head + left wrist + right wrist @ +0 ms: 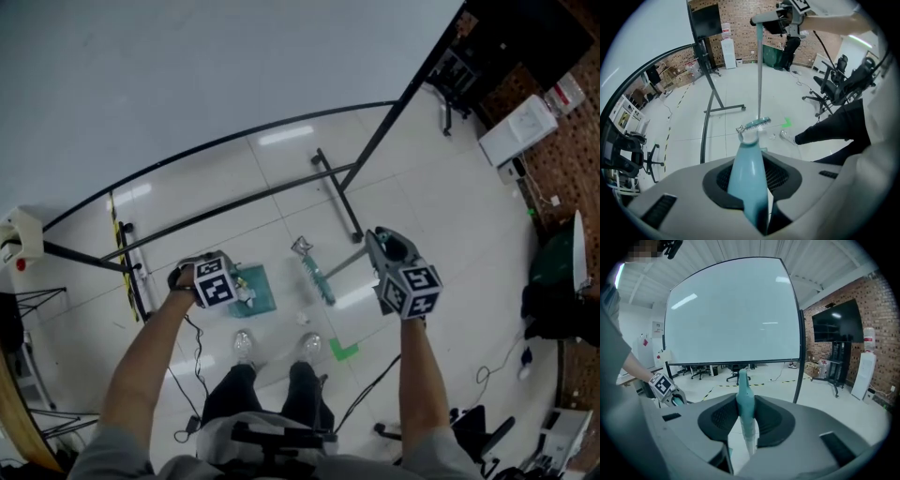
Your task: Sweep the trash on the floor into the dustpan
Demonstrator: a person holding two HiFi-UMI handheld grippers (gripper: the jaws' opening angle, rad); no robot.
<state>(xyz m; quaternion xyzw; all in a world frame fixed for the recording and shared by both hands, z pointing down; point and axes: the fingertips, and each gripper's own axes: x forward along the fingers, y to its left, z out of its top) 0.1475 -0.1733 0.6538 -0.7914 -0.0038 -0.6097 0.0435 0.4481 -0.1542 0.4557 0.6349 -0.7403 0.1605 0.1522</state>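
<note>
Both claws loaded: left gripper (pixel 754 197) clamps dustpan handle (pixel 746 171), steadying it; right gripper (pixel 746 427) clamps broom (pixel 743 399), brush (pixel 317 278) at three o'clock of dustpan (pixel 264 292), evidently for sweeping.

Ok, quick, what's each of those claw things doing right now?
Left gripper: closed on the dustpan handle.
Right gripper: closed on the broom handle.

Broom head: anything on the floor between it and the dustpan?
Nothing visible: bare tile separates the broom head from the dustpan. One small white scrap lies off that line, nearer the shoes.
</note>
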